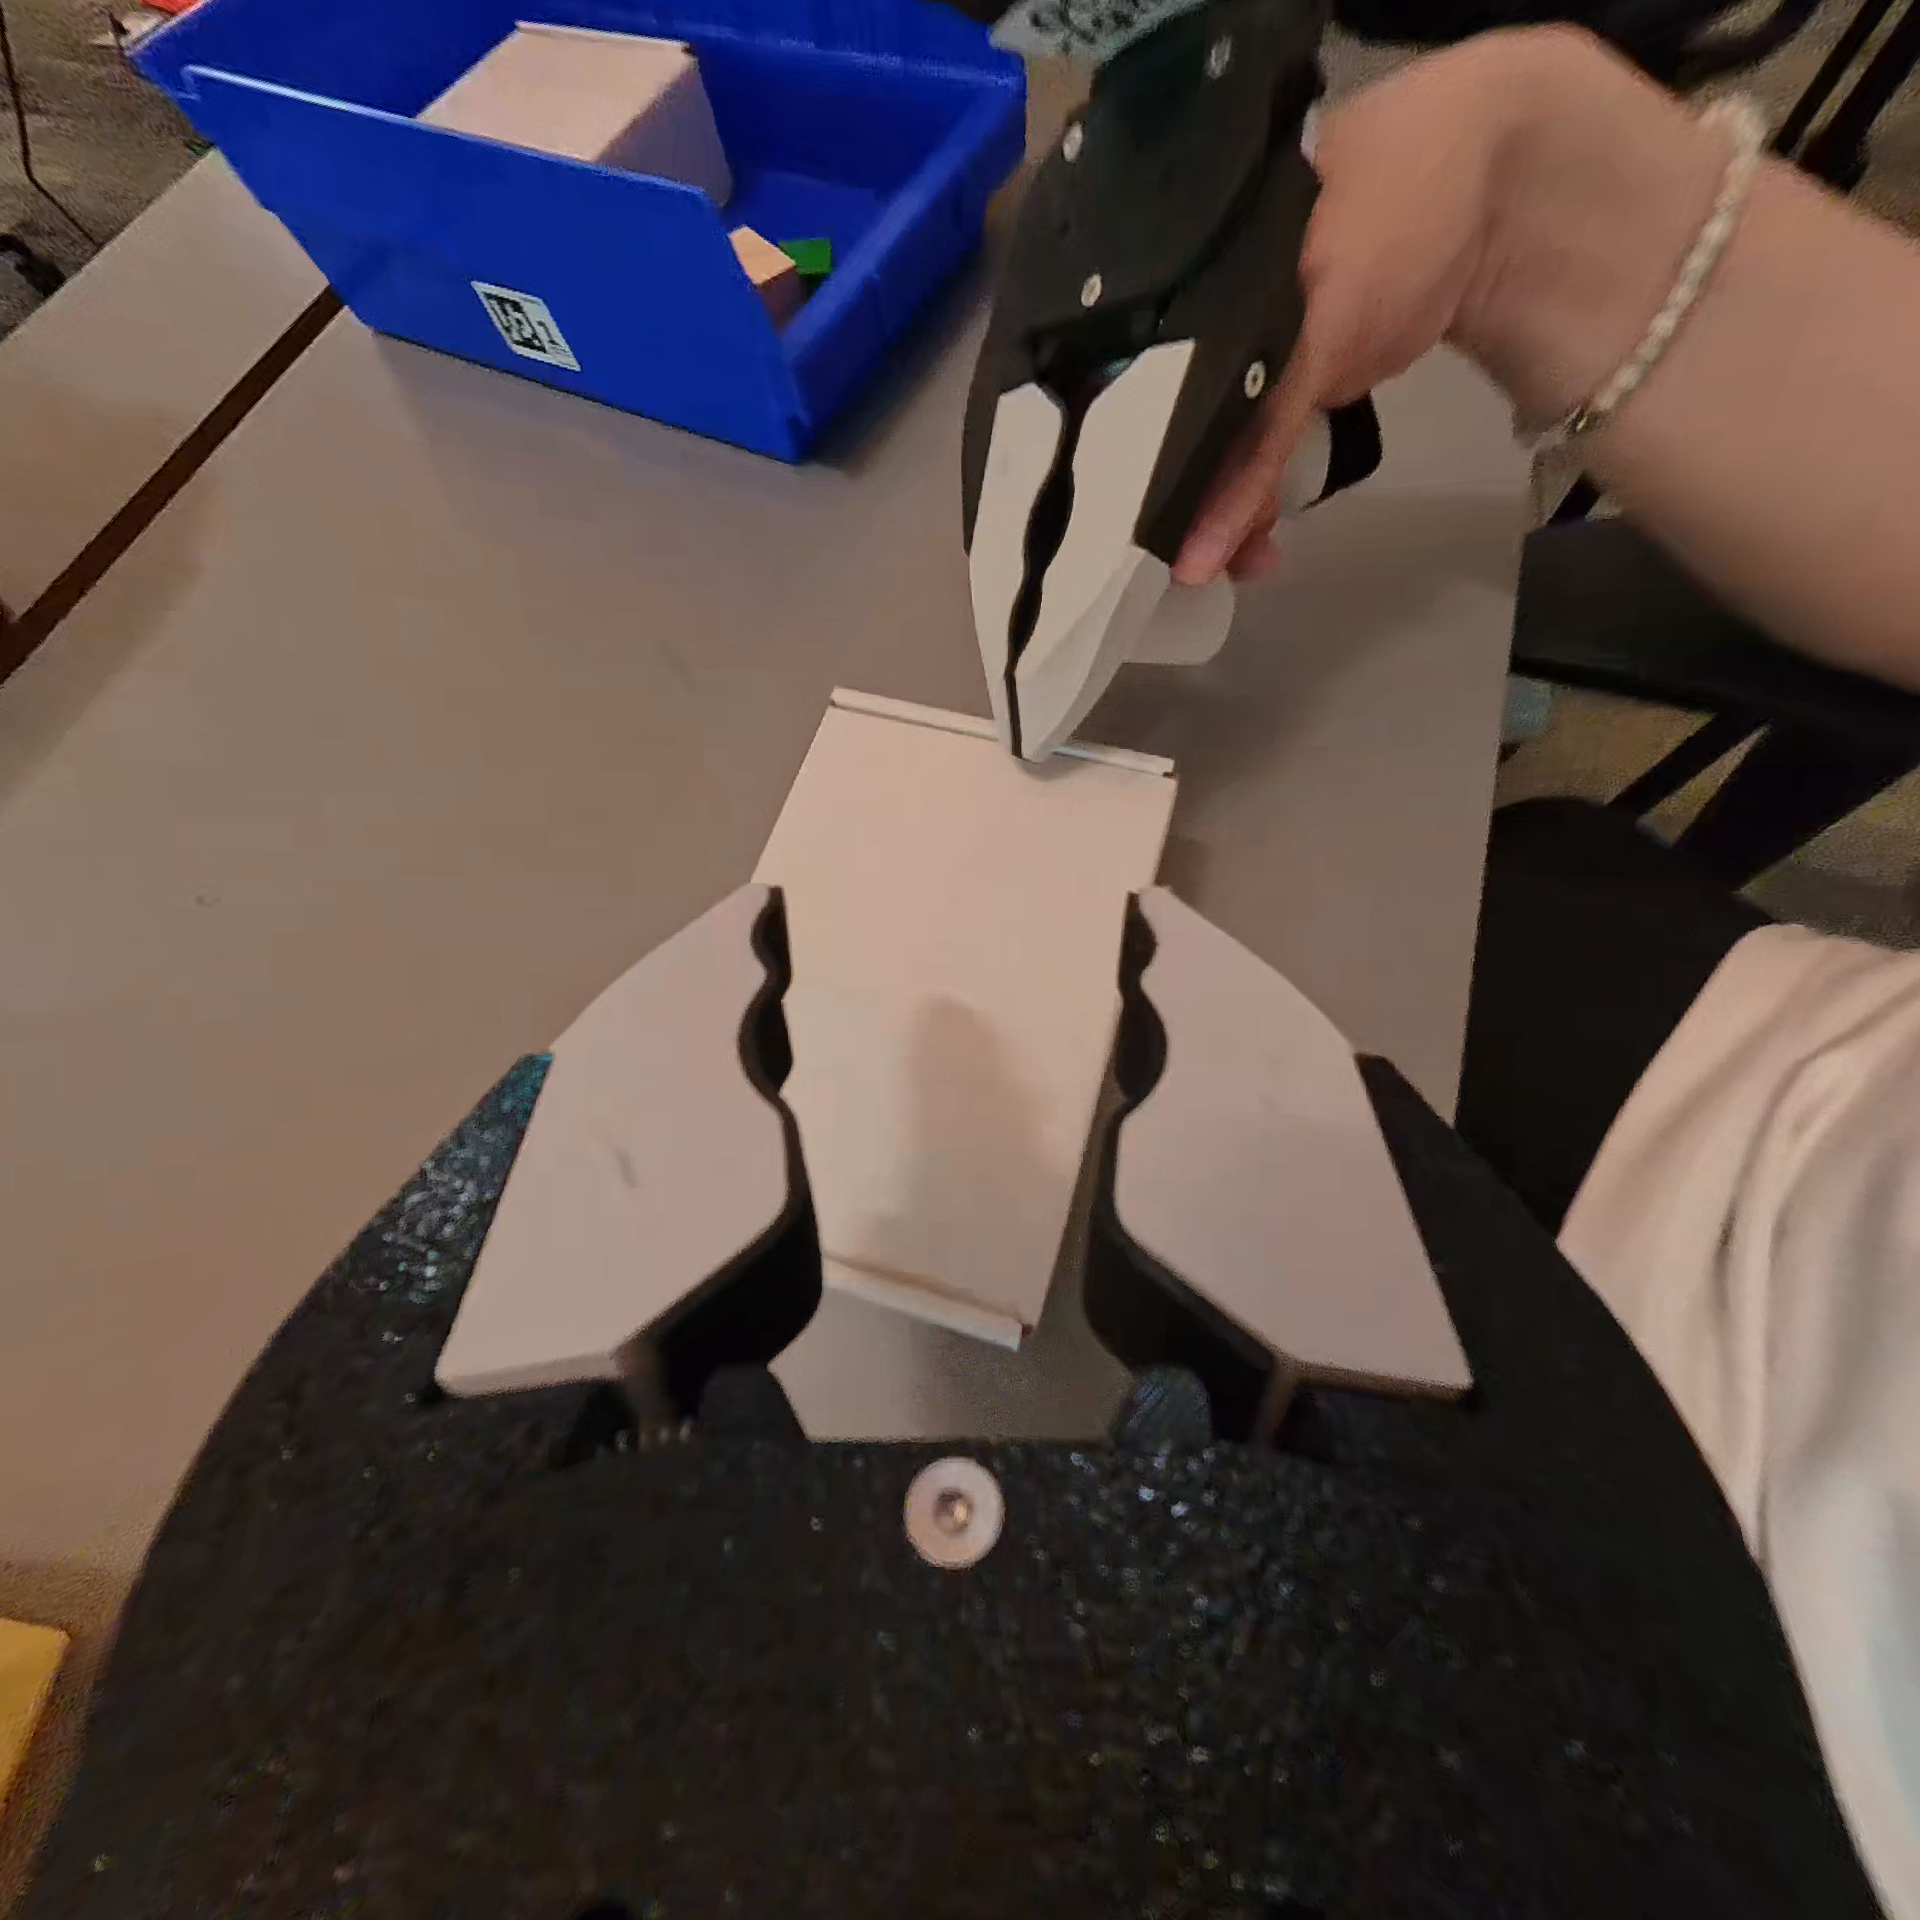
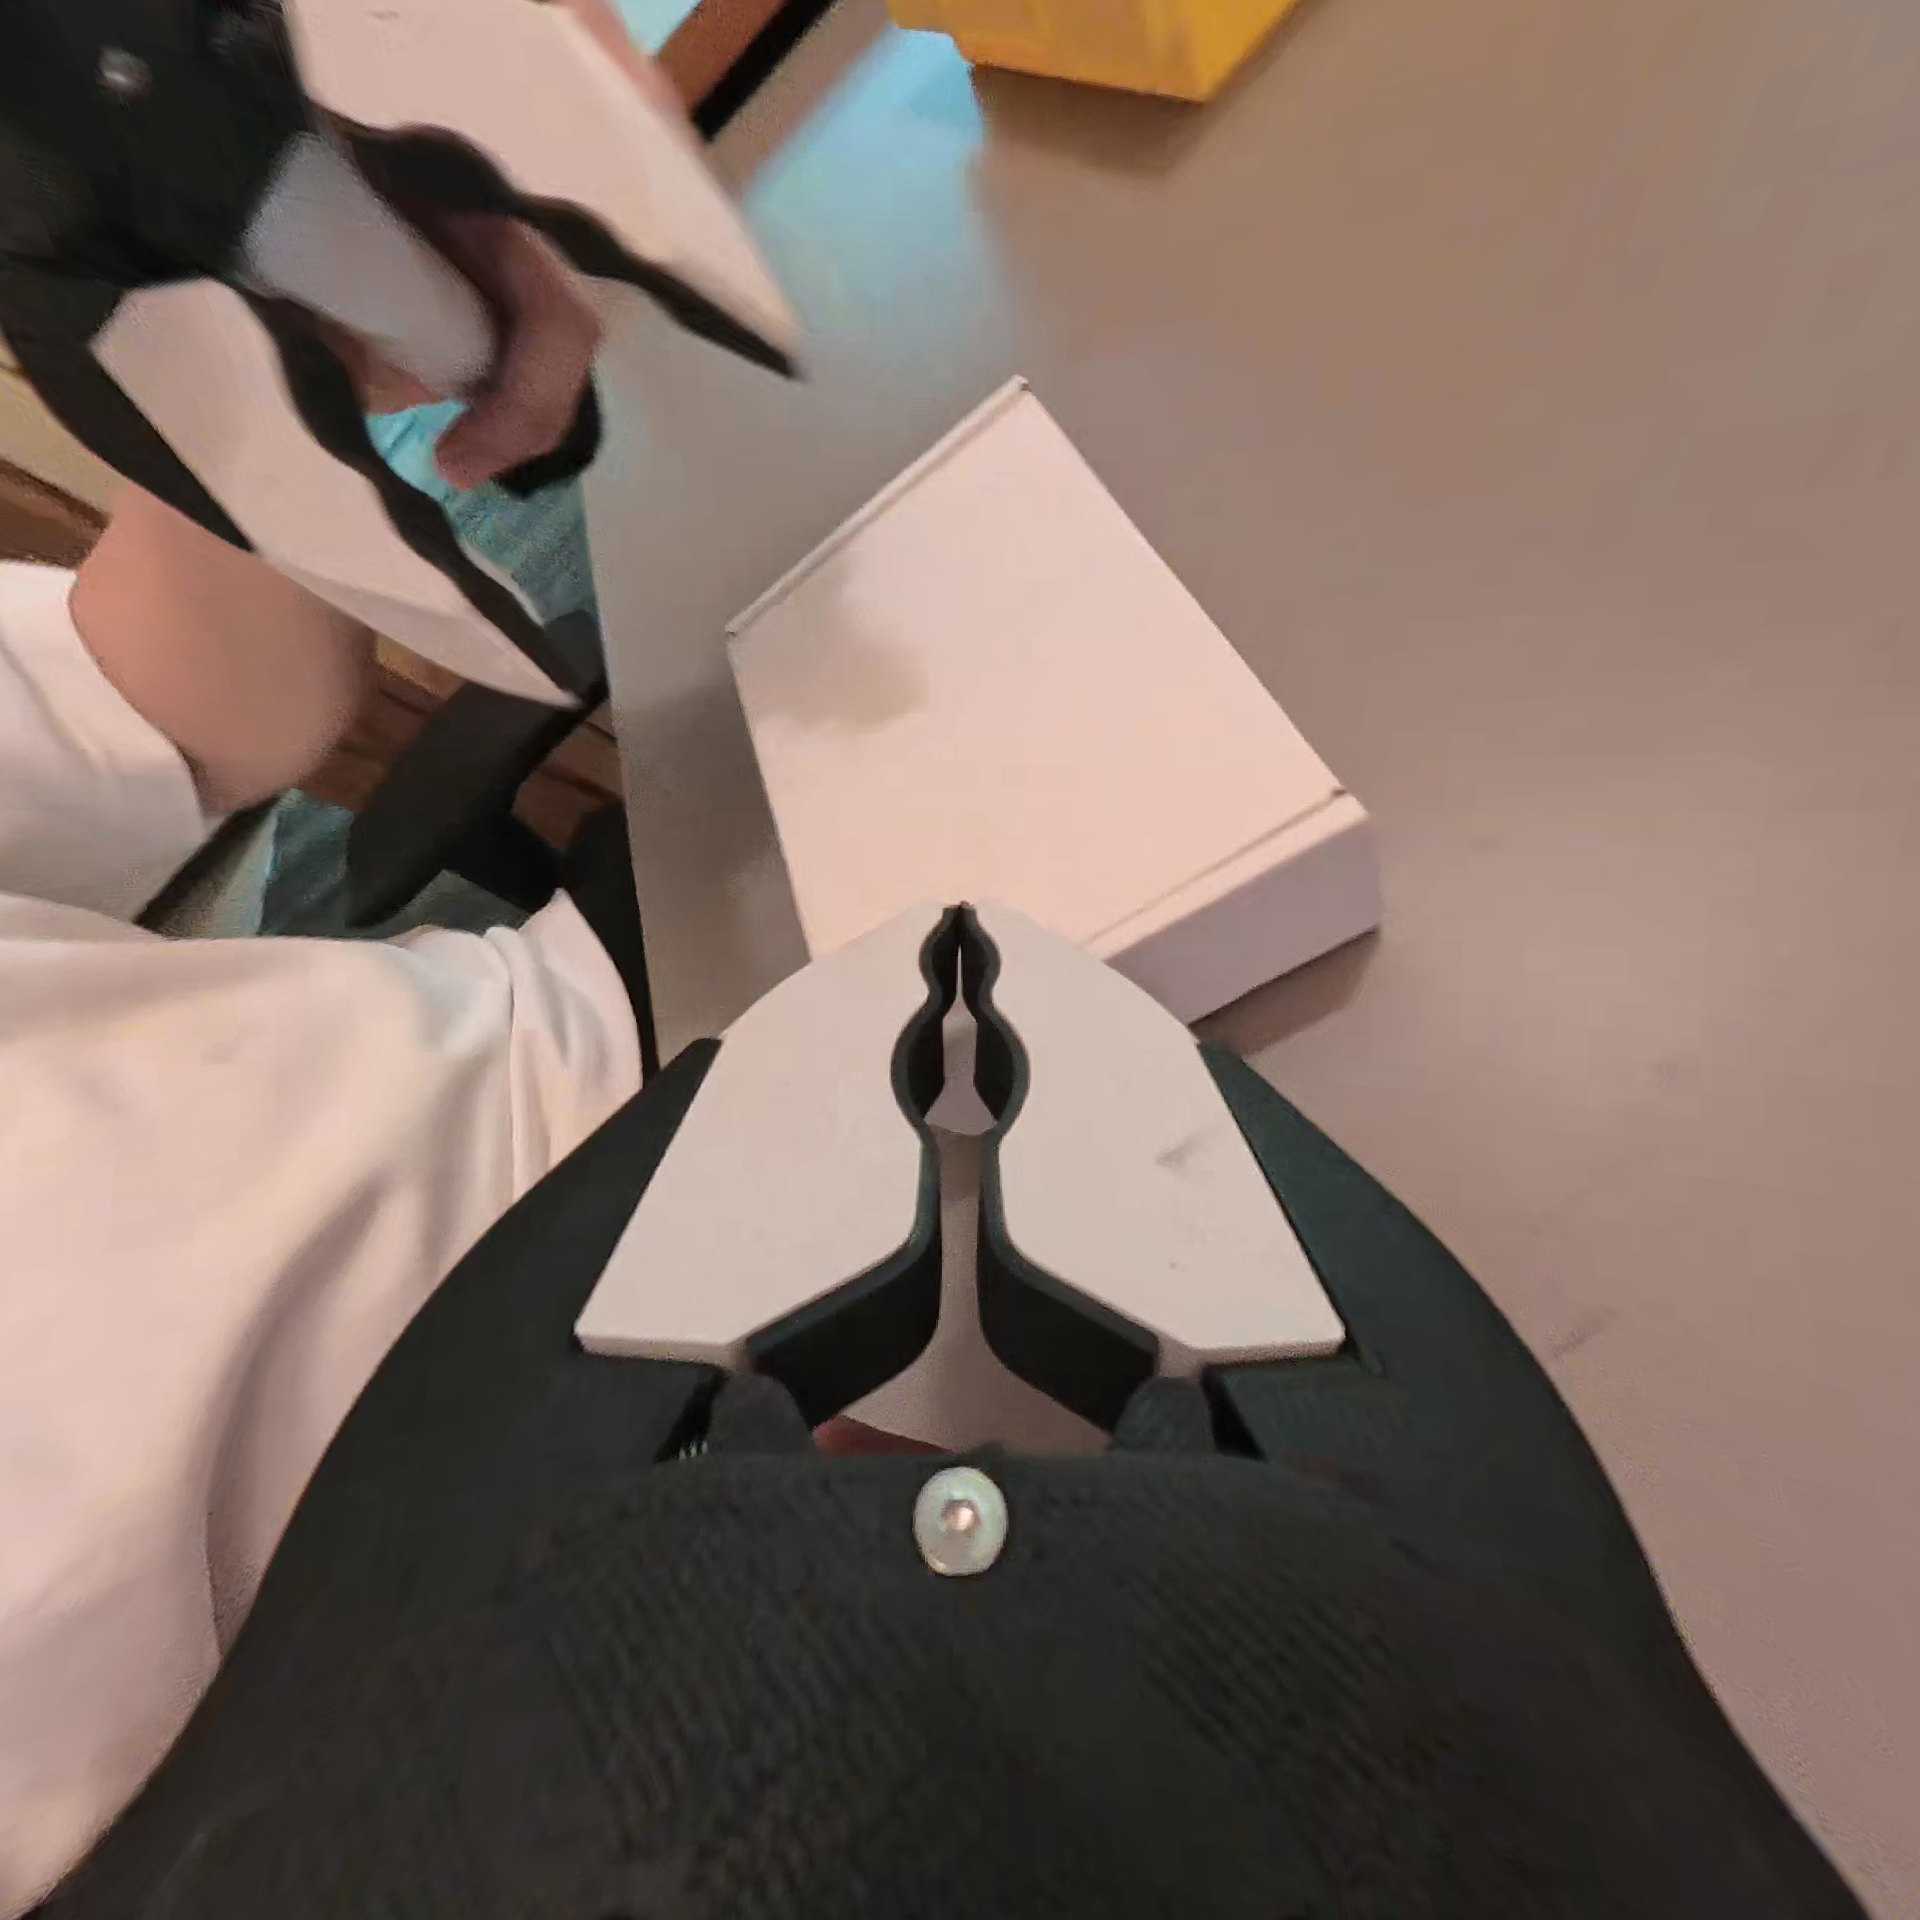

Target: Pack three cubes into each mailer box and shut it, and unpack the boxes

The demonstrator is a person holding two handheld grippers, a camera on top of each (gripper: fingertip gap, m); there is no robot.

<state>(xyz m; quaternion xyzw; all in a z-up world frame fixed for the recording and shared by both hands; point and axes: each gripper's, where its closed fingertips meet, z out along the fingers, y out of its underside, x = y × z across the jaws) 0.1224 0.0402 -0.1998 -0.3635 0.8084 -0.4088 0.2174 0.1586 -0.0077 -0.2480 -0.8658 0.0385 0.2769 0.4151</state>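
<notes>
A closed white mailer box (image 1: 951, 1029) lies flat on the grey table (image 1: 468, 727); it also shows in the right wrist view (image 2: 1018, 727). My left gripper (image 1: 956, 899) is open and hovers over the box, its fingers on either side of it. The right wrist view shows the left gripper (image 2: 686, 530) raised clear of the box with nothing between its fingers. My right gripper (image 2: 961, 912) is shut, its tips resting on the box's top at one edge; the left wrist view shows it (image 1: 1023, 748) at the box's far edge. I see nothing between its pads.
A blue bin (image 1: 623, 260) at the far left holds another white box (image 1: 592, 104), a wooden cube (image 1: 769, 275) and a green cube (image 1: 808, 260). A yellow object (image 2: 1091, 42) lies on the table. The table's edge (image 1: 1496, 727) and a person's white sleeve (image 1: 1766, 1247) are close. Left tips to right tips: about 9 cm.
</notes>
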